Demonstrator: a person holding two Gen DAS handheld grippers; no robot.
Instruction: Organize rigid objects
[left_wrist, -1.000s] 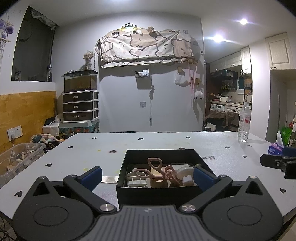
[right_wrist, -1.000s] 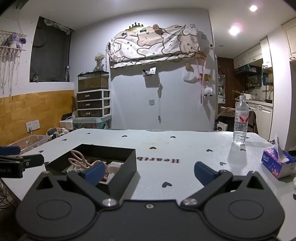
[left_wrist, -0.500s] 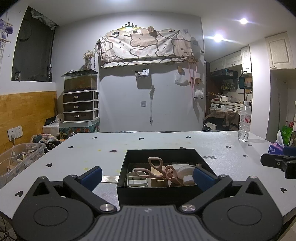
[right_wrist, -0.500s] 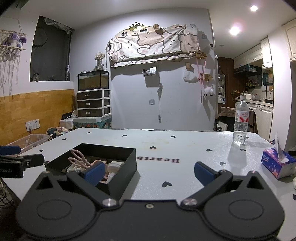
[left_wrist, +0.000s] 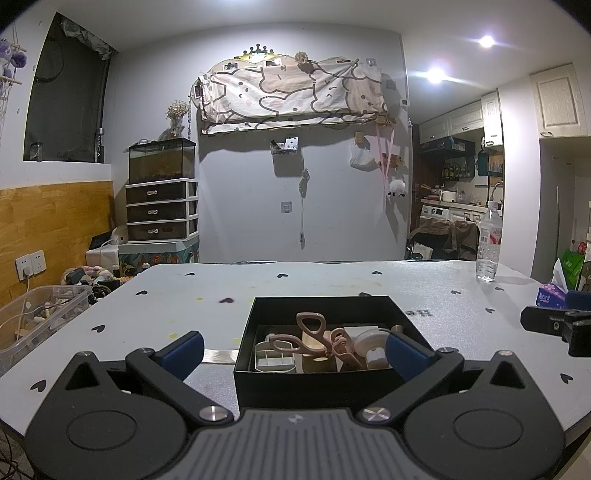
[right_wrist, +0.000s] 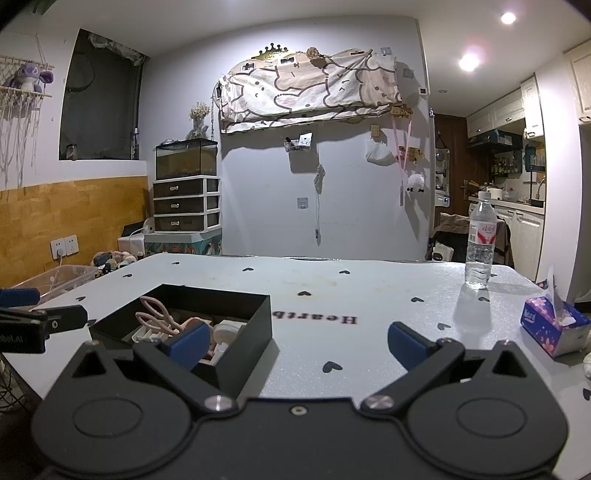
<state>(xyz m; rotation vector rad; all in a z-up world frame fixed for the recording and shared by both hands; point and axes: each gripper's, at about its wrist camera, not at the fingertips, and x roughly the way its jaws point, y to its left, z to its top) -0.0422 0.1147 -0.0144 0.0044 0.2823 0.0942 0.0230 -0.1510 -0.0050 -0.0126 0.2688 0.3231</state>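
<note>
A black open box (left_wrist: 317, 380) (right_wrist: 243, 332) sits on the white heart-patterned table (left_wrist: 155, 317). Inside lie a pink eyelash curler (left_wrist: 308, 334) (right_wrist: 155, 317), a white divided case (left_wrist: 273, 356), a round white container (left_wrist: 369, 343) and other small pale items. My left gripper (left_wrist: 293, 350) stands open just in front of the box, its blue fingertips wide on either side. My right gripper (right_wrist: 295, 341) is open too, low over the table to the right of the box, with nothing between its fingers. Each gripper's finger edge shows in the other's view.
A clear water bottle (right_wrist: 480, 245) stands at the far right of the table. A purple tissue box (right_wrist: 554, 325) lies near the right edge. A clear plastic bin (left_wrist: 37, 321) sits off the table to the left. A drawer unit with a tank (left_wrist: 160, 192) stands by the wall.
None of the objects moved. Both views shifted only very slightly; both grippers remain open.
</note>
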